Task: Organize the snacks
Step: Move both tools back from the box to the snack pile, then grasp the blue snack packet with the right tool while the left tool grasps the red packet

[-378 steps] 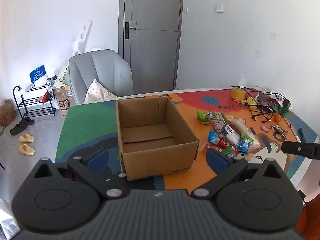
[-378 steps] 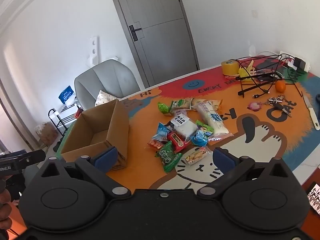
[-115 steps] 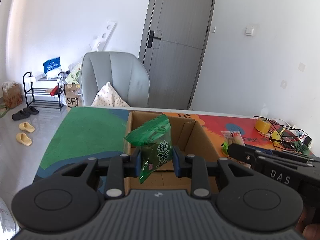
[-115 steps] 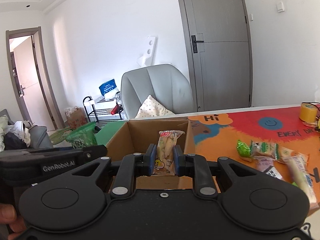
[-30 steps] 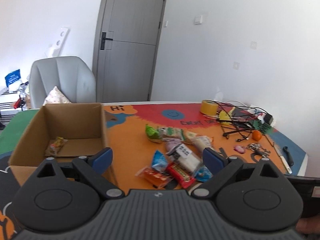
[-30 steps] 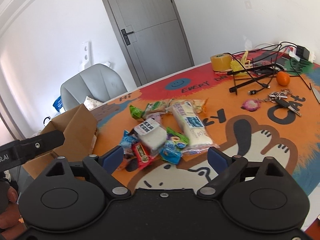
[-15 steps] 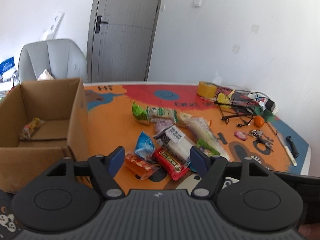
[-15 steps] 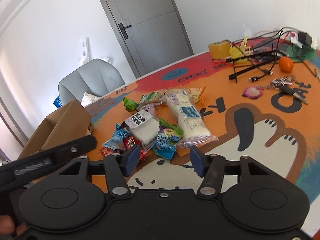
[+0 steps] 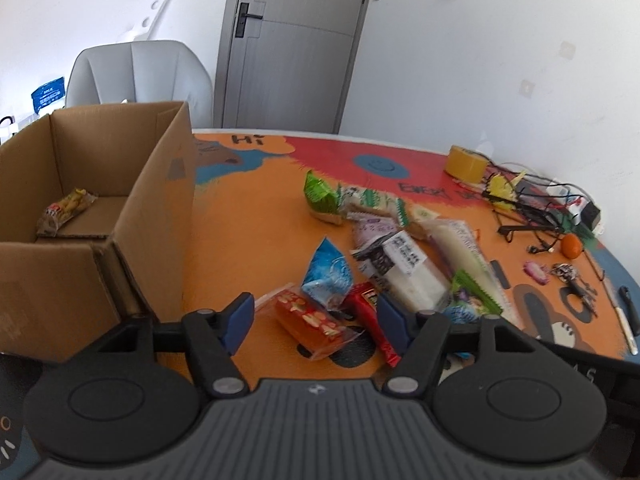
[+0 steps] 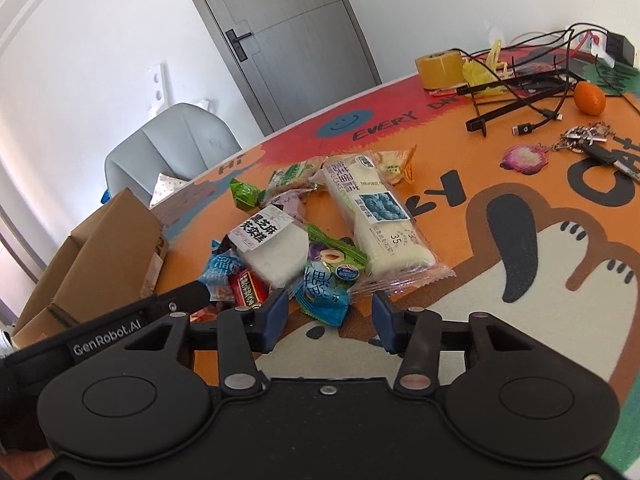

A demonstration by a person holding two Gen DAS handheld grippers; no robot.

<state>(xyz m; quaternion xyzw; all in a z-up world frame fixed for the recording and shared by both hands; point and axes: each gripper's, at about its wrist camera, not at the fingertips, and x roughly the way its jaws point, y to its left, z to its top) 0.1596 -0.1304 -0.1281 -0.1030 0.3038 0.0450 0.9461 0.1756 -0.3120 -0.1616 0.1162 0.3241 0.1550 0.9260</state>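
Left claw [image 9: 314, 320] hangs with its jaws apart over an orange packet [image 9: 310, 320] and a red bar [image 9: 370, 316]. A cardboard box [image 9: 152, 216] to its left holds one snack [image 9: 66, 212]. Right claw [image 10: 330, 316] is also spread wide, a blue-green packet [image 10: 322, 294] between its tips, white cakes [image 10: 372, 216] just beyond.

A roll of yellow tape [image 9: 466, 163], tangled black cables [image 10: 520, 80], a tangerine [image 10: 589, 97] and a bunch of keys [image 10: 592, 142] lie on a cartoon-printed table mat [image 10: 520, 240]; a grey chair [image 9: 140, 76] stands before a grey door [image 9: 292, 44].
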